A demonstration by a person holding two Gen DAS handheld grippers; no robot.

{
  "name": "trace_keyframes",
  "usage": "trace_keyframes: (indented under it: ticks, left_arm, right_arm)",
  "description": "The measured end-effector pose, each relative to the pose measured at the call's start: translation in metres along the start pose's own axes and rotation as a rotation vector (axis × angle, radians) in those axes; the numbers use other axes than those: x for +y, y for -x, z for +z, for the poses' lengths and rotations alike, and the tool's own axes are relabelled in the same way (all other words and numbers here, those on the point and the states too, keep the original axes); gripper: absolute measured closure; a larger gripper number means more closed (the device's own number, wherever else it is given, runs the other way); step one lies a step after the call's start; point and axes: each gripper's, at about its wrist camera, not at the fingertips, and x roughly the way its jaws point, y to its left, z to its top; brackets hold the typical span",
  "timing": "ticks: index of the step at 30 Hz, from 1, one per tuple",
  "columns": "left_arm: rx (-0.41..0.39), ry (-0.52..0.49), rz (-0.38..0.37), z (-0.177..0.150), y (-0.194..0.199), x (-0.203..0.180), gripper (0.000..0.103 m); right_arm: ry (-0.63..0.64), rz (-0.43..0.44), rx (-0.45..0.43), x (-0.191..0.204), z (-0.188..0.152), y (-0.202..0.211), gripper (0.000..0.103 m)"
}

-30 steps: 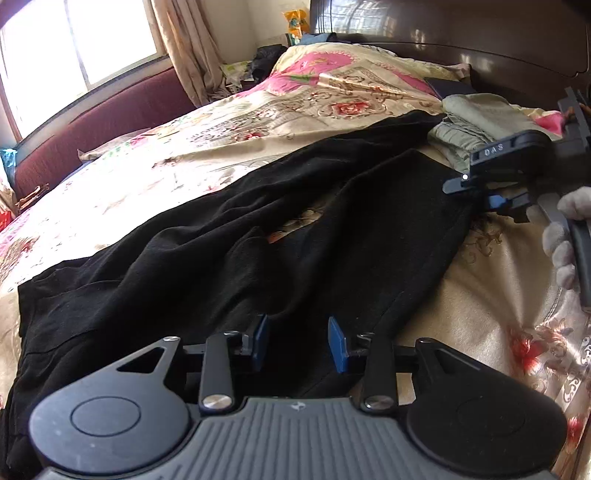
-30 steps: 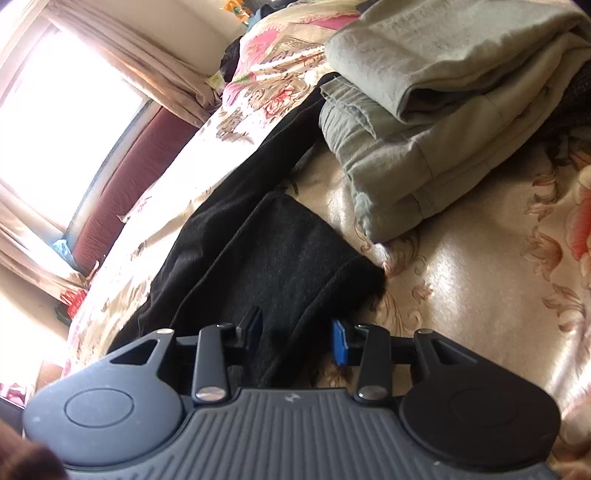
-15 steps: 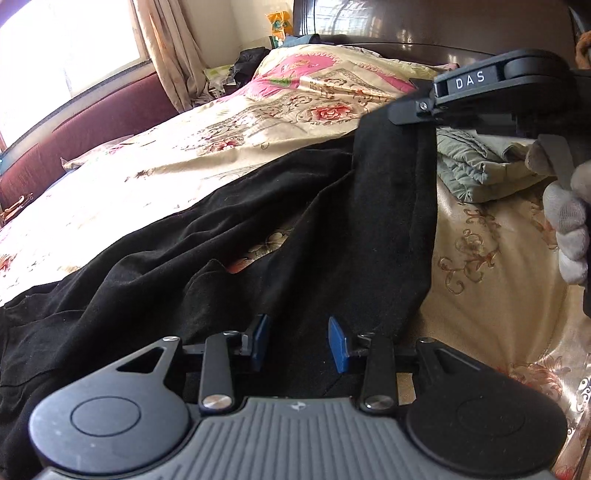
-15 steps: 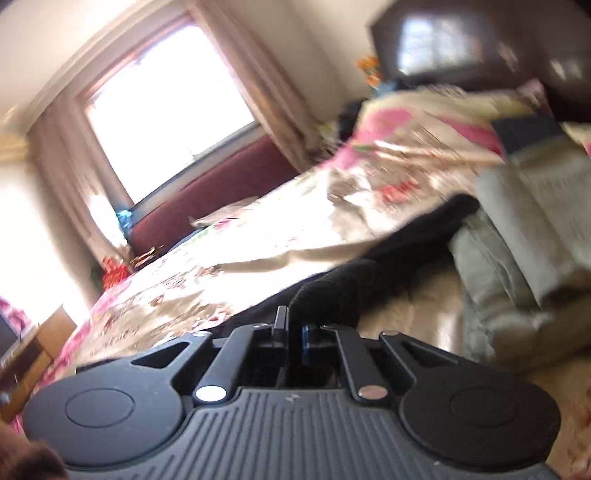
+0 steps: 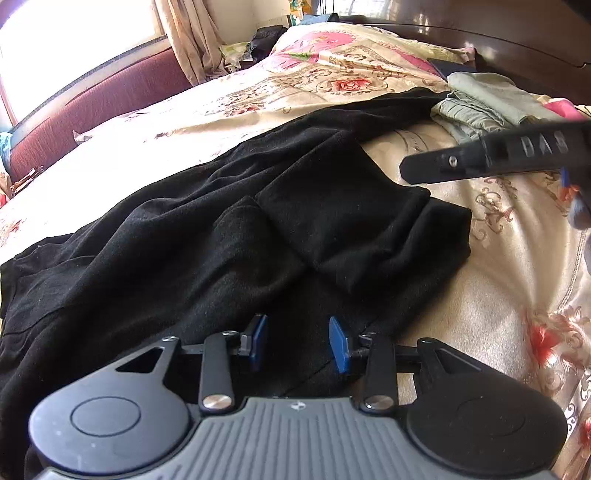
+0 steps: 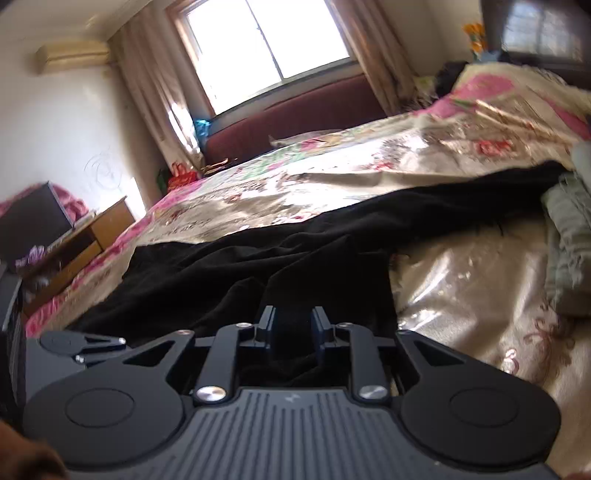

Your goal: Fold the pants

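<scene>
Black pants (image 5: pixel 229 236) lie spread on the floral bedspread (image 5: pixel 498 295). One leg end is folded back onto the pants (image 5: pixel 343 218). My left gripper (image 5: pixel 297 341) is open, low over the pants near their right edge. My right gripper's body shows blurred in the left wrist view (image 5: pixel 498 158), above the bed to the right of the folded leg. In the right wrist view the right gripper (image 6: pixel 293 328) is open with the black pants (image 6: pixel 295 258) just beyond and below its fingers; nothing is pinched.
A stack of folded grey-green clothes (image 5: pixel 484 103) lies at the far right near the dark headboard (image 5: pixel 480 33). A maroon bench (image 5: pixel 96 110) and window run along the left. A wooden bedside table (image 6: pixel 85 243) stands beyond the bed's foot.
The right gripper, shut on the leg end and lifting it half a second ago, has laid it folded back onto the pants, opened and pulled away. The left gripper stayed open.
</scene>
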Motion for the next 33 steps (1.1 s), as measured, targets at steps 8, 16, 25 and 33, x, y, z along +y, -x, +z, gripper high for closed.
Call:
trace_keyframes:
  ticks: [8, 16, 25, 33]
  left_arm:
    - [-0.013, -0.023, -0.001, 0.0, 0.001, -0.002, 0.051]
    - [-0.026, -0.01, -0.003, -0.003, 0.002, 0.0, 0.051]
    - [-0.036, -0.004, -0.012, -0.006, 0.006, 0.001, 0.049]
    - [-0.031, 0.015, -0.007, -0.007, 0.006, 0.001, 0.046]
  right_arm:
    - [-0.212, -0.088, 0.095, -0.029, -0.004, -0.025, 0.076]
    - [-0.062, -0.178, 0.088, -0.012, -0.013, -0.014, 0.069]
    - [-0.14, -0.135, 0.119, -0.007, -0.013, -0.02, 0.067]
    - [-0.298, -0.085, 0.106, -0.021, -0.005, -0.051, 0.086]
